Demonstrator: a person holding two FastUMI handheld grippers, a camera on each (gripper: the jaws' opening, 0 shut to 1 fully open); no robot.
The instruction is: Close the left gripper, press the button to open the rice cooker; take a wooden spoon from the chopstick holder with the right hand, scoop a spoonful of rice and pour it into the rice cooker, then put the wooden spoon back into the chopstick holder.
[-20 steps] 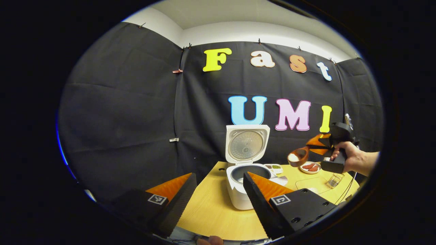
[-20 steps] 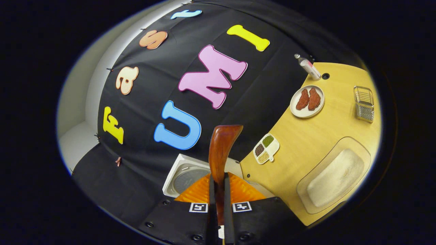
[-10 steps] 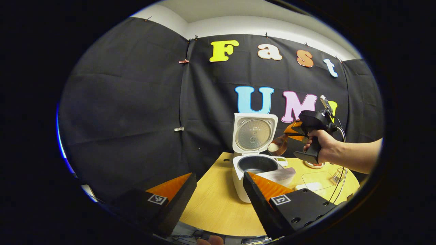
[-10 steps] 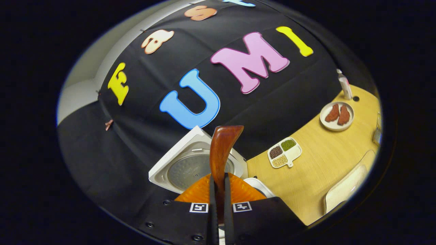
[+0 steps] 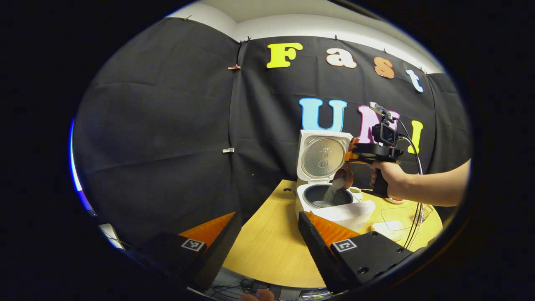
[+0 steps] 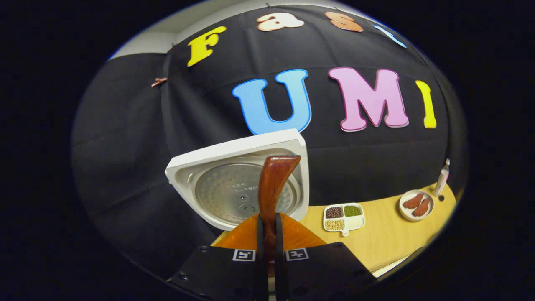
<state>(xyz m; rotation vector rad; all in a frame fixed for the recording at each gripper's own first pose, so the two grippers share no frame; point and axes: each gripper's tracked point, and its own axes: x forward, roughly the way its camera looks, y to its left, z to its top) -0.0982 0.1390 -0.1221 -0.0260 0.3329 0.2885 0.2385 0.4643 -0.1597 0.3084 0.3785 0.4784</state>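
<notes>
Two fingers of the right gripper [image 6: 267,234] are clamped on the wooden spoon [image 6: 272,184], tipped over the rice cooker [image 5: 334,205] rim, rice [image 5: 332,191] falling inside. Beside the cooker, the left gripper [image 5: 267,234] is held spread, bare table [image 5: 267,251] between.

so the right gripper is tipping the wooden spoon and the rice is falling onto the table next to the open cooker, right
Not quite. In the left gripper view the right gripper holds the wooden spoon tipped over the open rice cooker, and the rice streams into its inner pot, not onto the table.

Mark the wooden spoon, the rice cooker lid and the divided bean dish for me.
wooden spoon [image 6: 272,188], right gripper view, on its handle.
rice cooker lid [image 6: 238,194], right gripper view, on its inner plate.
divided bean dish [image 6: 343,217], right gripper view, at its centre.
</notes>
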